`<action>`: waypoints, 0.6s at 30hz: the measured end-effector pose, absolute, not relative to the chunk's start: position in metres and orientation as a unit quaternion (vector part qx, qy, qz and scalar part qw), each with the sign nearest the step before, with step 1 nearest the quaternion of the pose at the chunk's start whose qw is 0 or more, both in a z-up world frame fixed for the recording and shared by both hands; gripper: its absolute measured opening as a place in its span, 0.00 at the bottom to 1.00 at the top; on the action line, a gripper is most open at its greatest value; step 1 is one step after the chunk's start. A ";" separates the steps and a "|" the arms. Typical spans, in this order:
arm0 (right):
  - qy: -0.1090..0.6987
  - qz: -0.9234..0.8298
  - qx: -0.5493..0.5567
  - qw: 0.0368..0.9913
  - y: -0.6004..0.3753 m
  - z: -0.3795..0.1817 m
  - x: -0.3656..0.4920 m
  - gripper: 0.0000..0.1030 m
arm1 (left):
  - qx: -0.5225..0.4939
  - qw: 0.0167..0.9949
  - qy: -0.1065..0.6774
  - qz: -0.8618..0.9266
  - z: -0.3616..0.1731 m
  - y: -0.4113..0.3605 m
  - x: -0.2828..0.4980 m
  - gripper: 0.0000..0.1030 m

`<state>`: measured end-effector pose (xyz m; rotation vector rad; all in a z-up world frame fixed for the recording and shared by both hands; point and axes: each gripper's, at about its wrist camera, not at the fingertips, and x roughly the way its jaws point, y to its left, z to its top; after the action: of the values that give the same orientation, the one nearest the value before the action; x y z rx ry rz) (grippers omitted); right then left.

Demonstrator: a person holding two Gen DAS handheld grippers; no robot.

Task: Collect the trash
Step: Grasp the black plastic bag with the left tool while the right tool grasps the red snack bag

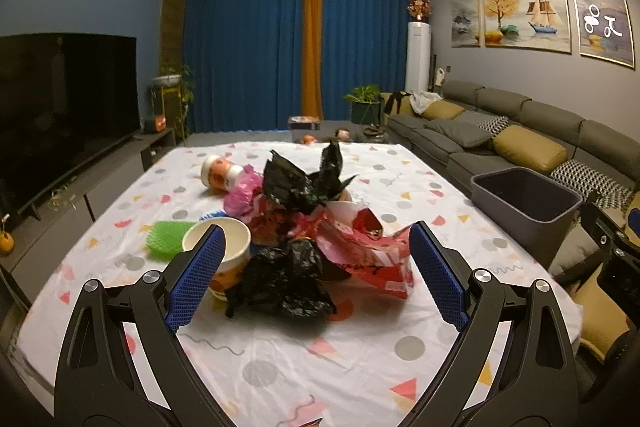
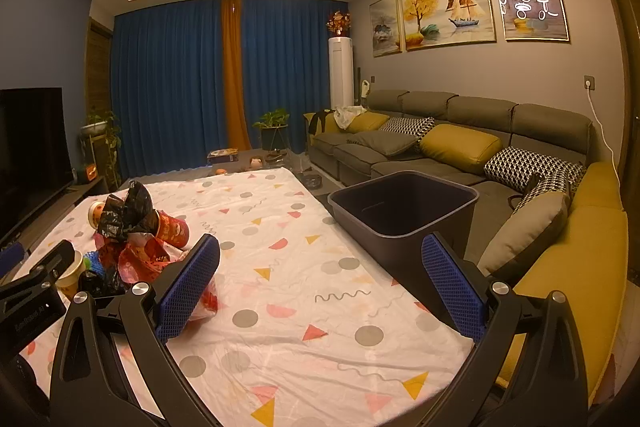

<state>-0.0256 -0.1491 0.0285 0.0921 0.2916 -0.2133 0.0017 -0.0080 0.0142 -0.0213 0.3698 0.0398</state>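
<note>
Left gripper (image 1: 316,259): jaws spread wide, holding nothing, above the near half of the table and facing the trash heap head-on.
Right gripper (image 2: 320,279): jaws spread wide, holding nothing, above the near right part of the table, with the bin just past its right finger.
Trash pile (image 1: 304,223): heaped around the middle of the table (image 1: 360,355), nearer the left edge than the right in the right wrist view.
Black bag, near (image 1: 280,287): crumpled, at the pile's near side, closest to the left gripper.
Black bag, far (image 1: 308,183): on top of the heap, its torn points sticking upward.
Paper cup (image 1: 224,247): at the pile's near left, tipped, mouth facing up and toward the camera.
Red wrapper (image 1: 372,251): flattened, spreading from the pile toward the right edge.
Patterned can (image 1: 220,175): lying on its side at the far left of the heap, long axis roughly across the table.
Green mesh piece (image 1: 168,235): flat on the cloth, just left of the cup.
Bin (image 2: 404,211): dark, upright, mouth open upward, at the table's right edge, well apart from the pile.
</note>
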 end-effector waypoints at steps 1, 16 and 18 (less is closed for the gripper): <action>0.146 -0.105 0.046 0.983 -0.149 0.028 -0.025 0.95 | -0.008 0.983 0.184 0.024 0.015 -0.007 0.003 0.89; 0.169 -0.053 0.041 0.983 -0.130 0.004 0.004 0.95 | -0.040 0.975 0.214 0.040 -0.024 0.036 0.011 0.88; 0.175 -0.038 0.043 0.983 -0.125 -0.001 0.011 0.95 | -0.040 0.974 0.217 0.042 -0.029 0.041 0.014 0.83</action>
<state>0.0107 -0.1252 -0.0015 0.0869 0.3529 -0.0765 0.0136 0.0413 -0.0293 -0.0803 0.4386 0.0852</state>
